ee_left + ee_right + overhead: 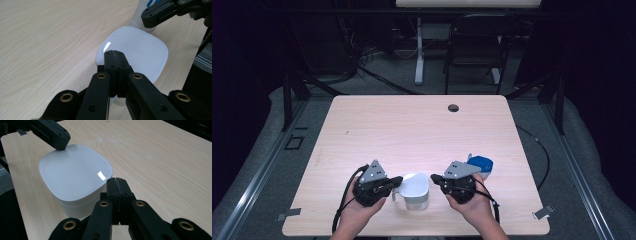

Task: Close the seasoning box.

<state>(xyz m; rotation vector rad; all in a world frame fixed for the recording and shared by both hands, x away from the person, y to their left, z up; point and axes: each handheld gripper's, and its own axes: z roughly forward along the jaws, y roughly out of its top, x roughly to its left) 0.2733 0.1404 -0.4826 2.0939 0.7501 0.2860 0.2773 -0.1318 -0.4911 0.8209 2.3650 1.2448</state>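
Observation:
A white rounded-square container (416,191) with a flat lid (140,52) stands near the table's front edge, between the two grippers. My left gripper (398,181) is shut with nothing between its jaws. Its tip (114,53) sits over the lid's near edge. My right gripper (434,178) is also shut and empty, with its tip (117,181) close beside the container (75,175) at lid height. In the right gripper view, the left gripper (53,132) reaches the lid's far corner. Whether either tip touches the lid I cannot tell.
A blue-and-white package (480,163) lies just behind the right gripper. The light wooden table (412,130) has a dark cable hole (453,107) at its far side. A chair (474,45) and a table leg stand beyond the table.

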